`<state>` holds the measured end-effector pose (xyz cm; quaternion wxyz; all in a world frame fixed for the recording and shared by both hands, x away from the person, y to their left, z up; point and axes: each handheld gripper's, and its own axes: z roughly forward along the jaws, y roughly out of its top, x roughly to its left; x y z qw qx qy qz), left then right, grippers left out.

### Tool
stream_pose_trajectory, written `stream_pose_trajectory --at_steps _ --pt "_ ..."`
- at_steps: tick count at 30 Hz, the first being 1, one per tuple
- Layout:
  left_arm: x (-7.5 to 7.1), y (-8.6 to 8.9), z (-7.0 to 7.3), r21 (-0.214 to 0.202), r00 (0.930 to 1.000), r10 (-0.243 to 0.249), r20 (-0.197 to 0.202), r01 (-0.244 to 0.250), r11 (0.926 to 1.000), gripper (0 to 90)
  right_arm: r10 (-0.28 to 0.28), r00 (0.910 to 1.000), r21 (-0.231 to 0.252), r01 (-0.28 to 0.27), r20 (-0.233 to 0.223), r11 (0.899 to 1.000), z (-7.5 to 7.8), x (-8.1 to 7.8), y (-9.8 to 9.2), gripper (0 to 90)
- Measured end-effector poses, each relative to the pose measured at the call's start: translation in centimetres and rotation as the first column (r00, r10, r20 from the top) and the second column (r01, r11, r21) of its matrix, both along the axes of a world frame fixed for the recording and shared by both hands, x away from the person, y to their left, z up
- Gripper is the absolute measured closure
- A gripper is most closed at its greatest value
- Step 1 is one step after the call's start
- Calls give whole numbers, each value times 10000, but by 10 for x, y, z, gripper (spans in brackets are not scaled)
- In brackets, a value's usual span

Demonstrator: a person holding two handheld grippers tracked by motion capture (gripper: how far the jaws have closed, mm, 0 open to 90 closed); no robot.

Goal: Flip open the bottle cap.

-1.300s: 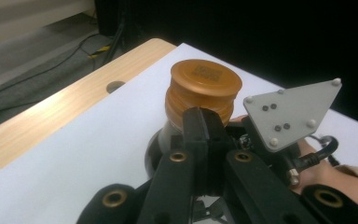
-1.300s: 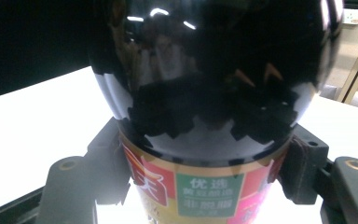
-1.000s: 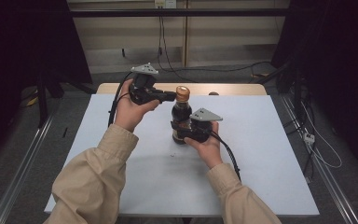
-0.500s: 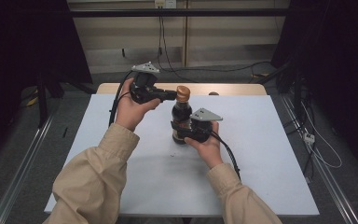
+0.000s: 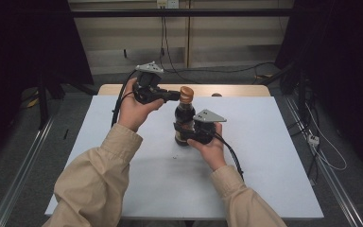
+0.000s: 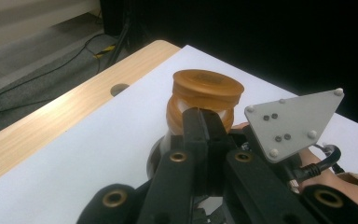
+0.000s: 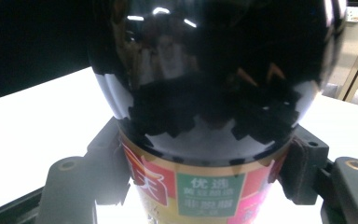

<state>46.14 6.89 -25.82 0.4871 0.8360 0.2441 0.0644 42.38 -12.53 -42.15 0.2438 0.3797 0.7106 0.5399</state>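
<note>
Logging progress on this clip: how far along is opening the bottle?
Done: the right gripper is clamped on the dark bottle, which stands upright on the white table. In hand: the left gripper, shut, meets the orange cap. Left: the cap sits on the neck, not yet off.

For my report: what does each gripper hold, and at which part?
Right gripper clamps the dark bottle at its labelled body. Left gripper, shut, touches the orange cap without enclosing it.

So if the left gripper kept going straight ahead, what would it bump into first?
The left gripper points at the bottle's orange cap, right ahead of its shut fingers. It looks to be touching already, though depth is unclear.
</note>
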Motion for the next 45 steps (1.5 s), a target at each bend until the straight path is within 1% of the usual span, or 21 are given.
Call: stream_pose_trajectory --at_steps 2,6,7,14,17,20,26,38,45 --pt "0 -1 0 -24 10000 -24 80 24 10000 900 -17 10000 51 17 -33 10000 0 0 0 307" --pt "-1 -3 0 -40 9999 -8 102 8 10000 900 -11 10000 49 11 -57 10000 0 0 -2 307" --pt "-1 -4 0 -152 9999 -8 116 10 9999 900 -5 10000 48 5 -72 10000 1 0 -2 307" --pt "0 -5 2 -13 9999 -59 152 60 10000 900 -71 9999 111 72 -88 9999 0 0 -2 307" --pt "1 -3 2 -22 10000 3 99 -3 10000 900 -49 10000 40 49 -48 10000 0 0 -1 307" --pt "0 -2 3 -2 9999 20 148 -20 10000 900 -30 10000 -46 29 -30 10000 0 0 0 307" --pt "-1 -2 3 -45 9997 73 212 -72 10000 900 -27 10000 -44 27 -36 10000 1 0 0 307" --pt "0 -2 3 -21 9998 68 179 -68 10000 900 -31 10000 -62 31 -1 10000 0 0 1 306" --pt "0 -1 4 -123 9999 13 105 -12 9999 900 -62 10000 -95 62 -5 9999 1 -1 1 306"
